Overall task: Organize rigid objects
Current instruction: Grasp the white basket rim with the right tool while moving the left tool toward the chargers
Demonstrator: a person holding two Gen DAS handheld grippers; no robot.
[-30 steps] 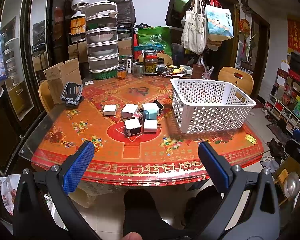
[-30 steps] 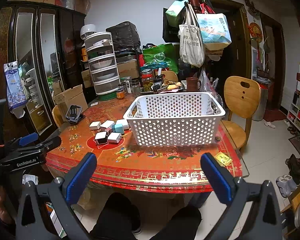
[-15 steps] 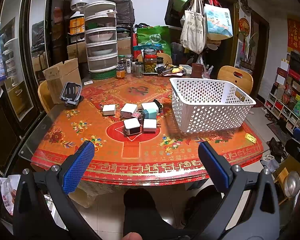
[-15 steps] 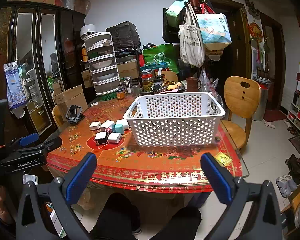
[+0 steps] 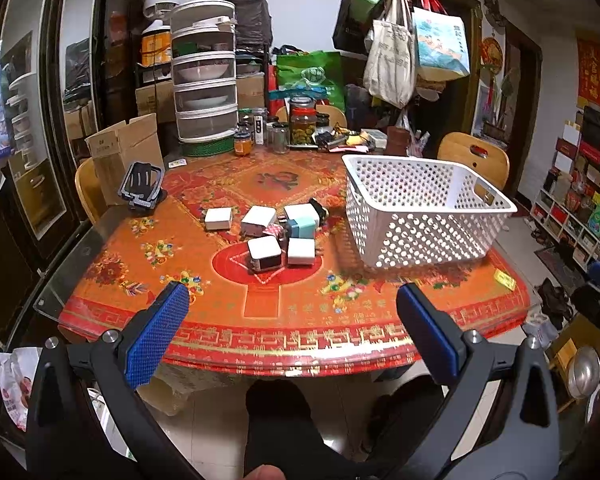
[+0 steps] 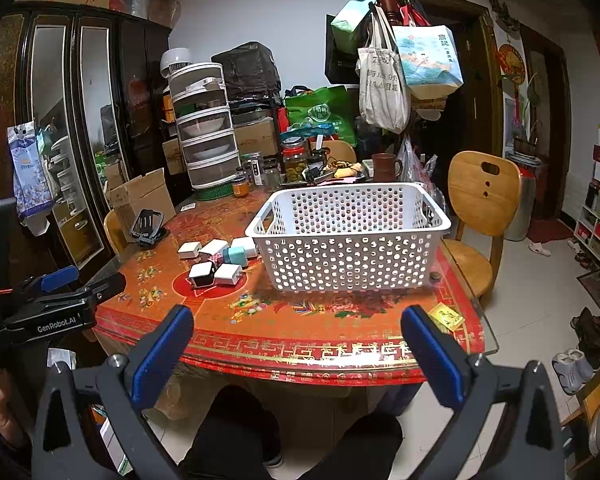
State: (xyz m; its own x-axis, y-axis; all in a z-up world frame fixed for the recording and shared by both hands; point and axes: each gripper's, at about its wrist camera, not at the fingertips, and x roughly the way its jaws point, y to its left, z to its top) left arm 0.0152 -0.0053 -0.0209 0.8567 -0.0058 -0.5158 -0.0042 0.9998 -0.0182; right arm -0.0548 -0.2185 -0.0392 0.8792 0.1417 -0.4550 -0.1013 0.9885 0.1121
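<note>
- Hardly anything has changed in the last second: the table [image 5: 100, 264] only looks a shade nearer in the left wrist view than it did, so I'd judge the sorting has not started.
- The white basket [image 6: 352, 240] sits centre-frame in the right wrist view, looking empty through its holes, with its long side facing us.
- The cluster of small chargers [image 5: 276, 232] lies at centre in the left view, just left of the basket, some touching each other. One white charger [image 5: 218, 219] sits a little apart on the left.
- The left gripper [image 5: 292, 332] hangs before the table's near edge, jaws spread wide, holding nothing.
- The right gripper [image 6: 298, 344] is likewise wide open and empty, low in its frame, short of the rim.
- Room to move: bare cloth lies between the near edge and the chargers. The basket wall stands close on the right, the black stand [image 5: 140, 186] and cardboard box [image 5: 124, 148] upper left.
- The table edge is the first thing to clear.
</note>
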